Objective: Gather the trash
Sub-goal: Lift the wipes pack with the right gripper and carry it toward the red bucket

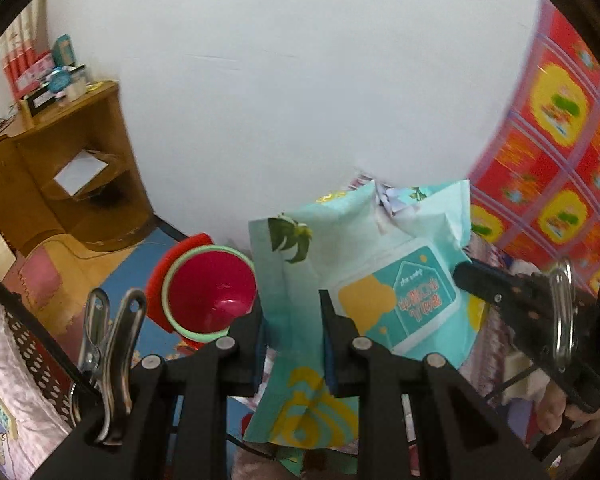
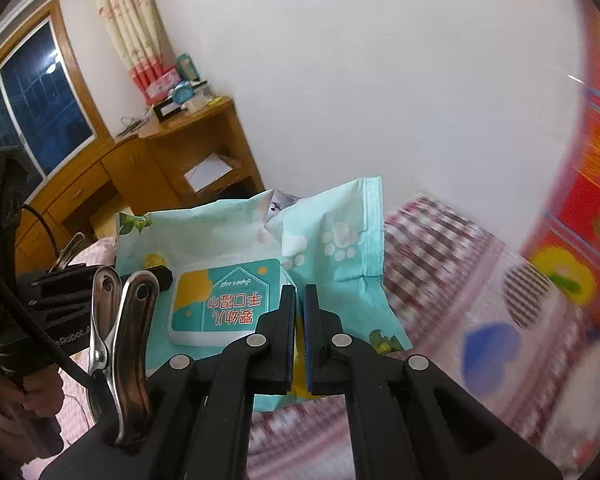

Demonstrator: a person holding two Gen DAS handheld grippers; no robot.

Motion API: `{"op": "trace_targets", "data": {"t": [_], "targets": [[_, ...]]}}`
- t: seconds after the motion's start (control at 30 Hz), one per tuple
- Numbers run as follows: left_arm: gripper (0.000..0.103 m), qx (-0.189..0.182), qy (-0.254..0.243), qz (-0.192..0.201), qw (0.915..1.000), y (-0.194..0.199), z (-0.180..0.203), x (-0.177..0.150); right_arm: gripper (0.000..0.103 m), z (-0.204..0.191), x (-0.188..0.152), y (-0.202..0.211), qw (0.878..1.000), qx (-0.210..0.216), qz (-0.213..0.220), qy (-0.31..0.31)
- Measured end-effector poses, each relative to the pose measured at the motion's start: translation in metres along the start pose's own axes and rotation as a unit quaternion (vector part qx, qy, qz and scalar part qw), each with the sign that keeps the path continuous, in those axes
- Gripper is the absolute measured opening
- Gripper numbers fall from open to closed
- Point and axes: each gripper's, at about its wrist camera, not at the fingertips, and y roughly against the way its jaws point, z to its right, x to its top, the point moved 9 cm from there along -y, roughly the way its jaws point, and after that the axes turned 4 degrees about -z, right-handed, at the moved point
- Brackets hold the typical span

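I am gripping one wipes packet [image 1: 364, 280] with both grippers: my left gripper [image 1: 292, 320] and right gripper [image 2: 299, 320] are clamping it. One red bowl [image 1: 210, 294] is sitting at nine o'clock.

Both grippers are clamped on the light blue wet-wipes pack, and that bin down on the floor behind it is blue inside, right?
One detail is off. The bin is dark red inside with a pale green rim, not blue; the left wrist view shows it. The rest holds: the left gripper and the right gripper both grip the wet-wipes pack.
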Motion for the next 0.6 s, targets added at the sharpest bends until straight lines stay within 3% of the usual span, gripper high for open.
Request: {"op": "trace_targets", "data": {"t": [0.23,0.6], "targets": [[0.023,0.027,0.026,0.013,0.9992,-0.019,-0.076,0.032,0.005,-0.032,0.04,-0.084,0.998,0.007,-0.046,0.036],[0.023,0.036,0.064,-0.029,0.9969,-0.098,-0.171,0.05,0.005,-0.048,0.057,-0.199,0.989,-0.011,-0.13,0.065]]}}
